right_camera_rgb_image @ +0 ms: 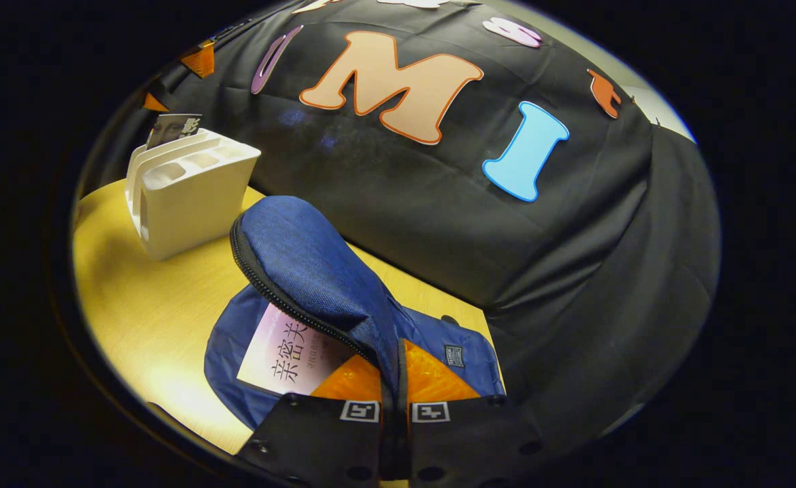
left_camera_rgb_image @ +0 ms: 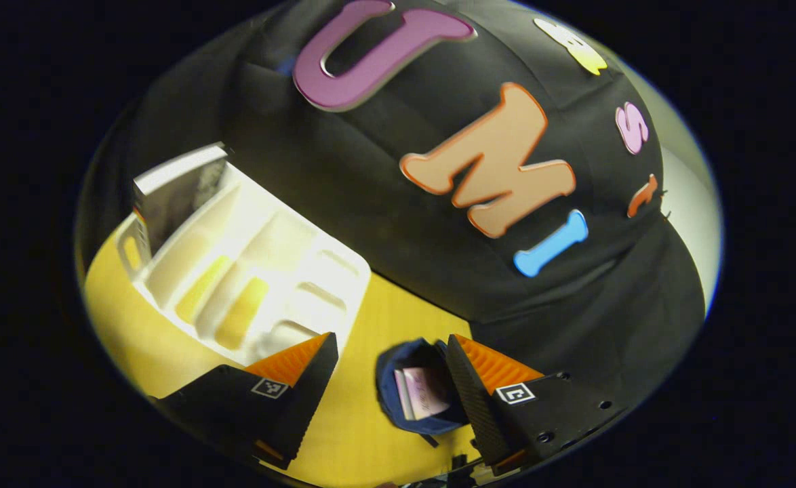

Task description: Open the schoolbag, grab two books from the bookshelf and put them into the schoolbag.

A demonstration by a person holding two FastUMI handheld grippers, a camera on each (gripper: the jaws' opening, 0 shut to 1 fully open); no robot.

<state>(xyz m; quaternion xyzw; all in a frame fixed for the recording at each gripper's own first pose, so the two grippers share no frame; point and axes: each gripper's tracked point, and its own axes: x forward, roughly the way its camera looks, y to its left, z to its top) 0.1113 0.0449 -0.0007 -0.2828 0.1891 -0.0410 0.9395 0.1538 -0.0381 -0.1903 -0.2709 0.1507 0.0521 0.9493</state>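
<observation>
In the right gripper view, the right gripper (right_camera_rgb_image: 396, 379) is seen clenched on the lifted flap (right_camera_rgb_image: 316, 271) of the blue fabric schoolbag (right_camera_rgb_image: 452, 352), the cloth being pinched between both fingers so that the zip-edged flap is held up and the bag kept open. Inside the opening, a pale pink-and-white book (right_camera_rgb_image: 283, 352) is lying flat. The bag is resting on the yellow wooden table (right_camera_rgb_image: 140, 305), and the white plastic slotted bookshelf (right_camera_rgb_image: 188, 190) is standing well apart from it near the wall, with one grey book (right_camera_rgb_image: 171, 127) upright in its rear slot.

In the left gripper view, the left gripper (left_camera_rgb_image: 391, 349) is held wide apart above the table, and nothing is gripped between its fingers. Beyond them, the bag with its book appears small and somewhat blurred, so the contents cannot be made out further. The shelf's other slots appear vacant.
</observation>
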